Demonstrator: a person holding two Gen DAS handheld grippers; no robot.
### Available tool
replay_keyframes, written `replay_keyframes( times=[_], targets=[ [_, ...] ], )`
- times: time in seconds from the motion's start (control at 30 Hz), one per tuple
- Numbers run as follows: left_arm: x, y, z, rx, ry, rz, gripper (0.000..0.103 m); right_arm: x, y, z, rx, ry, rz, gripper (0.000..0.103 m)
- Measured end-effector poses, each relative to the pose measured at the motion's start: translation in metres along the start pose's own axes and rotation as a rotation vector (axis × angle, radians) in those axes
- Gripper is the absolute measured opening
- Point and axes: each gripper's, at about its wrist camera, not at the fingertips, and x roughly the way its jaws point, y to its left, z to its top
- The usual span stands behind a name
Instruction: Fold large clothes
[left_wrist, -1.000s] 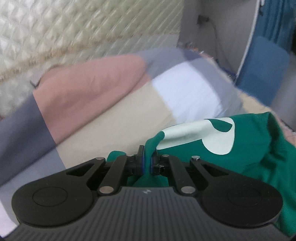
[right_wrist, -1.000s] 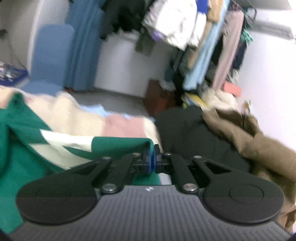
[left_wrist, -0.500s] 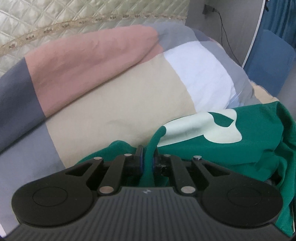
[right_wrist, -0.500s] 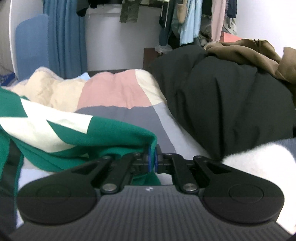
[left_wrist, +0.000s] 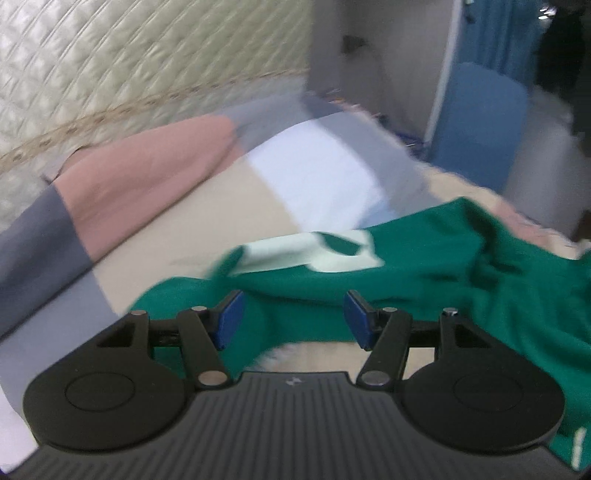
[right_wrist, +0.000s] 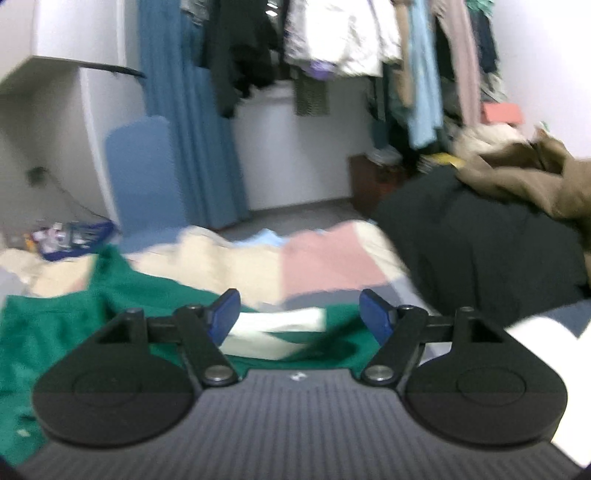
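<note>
A green garment (left_wrist: 424, 266) with a pale white print lies crumpled on the patchwork bedcover (left_wrist: 192, 236). My left gripper (left_wrist: 291, 317) is open just above its near edge, with green cloth lying between and below the blue pads. In the right wrist view the same green garment (right_wrist: 66, 325) lies on the bed at lower left. My right gripper (right_wrist: 299, 314) is open over its white-printed part, holding nothing.
A pink pillow (left_wrist: 140, 181) and quilted headboard (left_wrist: 110, 66) lie at the far left. A black garment (right_wrist: 480, 251) and a brown one (right_wrist: 535, 181) are heaped on the right. A blue chair (right_wrist: 144, 177) and hanging clothes (right_wrist: 332, 44) stand beyond the bed.
Both grippers were shut on the green garment's edge and have opened. The garment has dropped onto the bed. Both cameras have lifted a little.
</note>
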Motion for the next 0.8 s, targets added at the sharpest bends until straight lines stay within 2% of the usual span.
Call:
replay_keyframes(
  times=[0.13,0.33,0.47,0.73,0.77,0.8],
  targets=[
    [-0.031,-0.028,-0.012,0.024,-0.039,-0.1,0.065,-0.031,0.042,-0.002,-0.024,-0.008,0.108,0.073],
    [-0.057,-0.08,-0.039,0.09,-0.033,-0.245,0.065,-0.06,0.114,-0.023,-0.082,0.021,0.274,0.073],
    [-0.067,-0.104,-0.056,0.092,-0.022,-0.34,0.065,-0.065,0.154,-0.038,-0.099,0.065,0.357,0.073],
    [-0.062,-0.125,-0.078,0.157,-0.039,-0.407,0.065,-0.048,0.217,-0.086,-0.121,0.139,0.42,0.073],
    [-0.054,-0.126,-0.08,0.154,-0.031,-0.401,0.065,-0.042,0.224,-0.092,-0.126,0.153,0.426,0.075],
    [-0.047,-0.125,-0.08,0.145,-0.02,-0.396,0.065,-0.036,0.232,-0.099,-0.13,0.173,0.429,0.084]
  ],
)
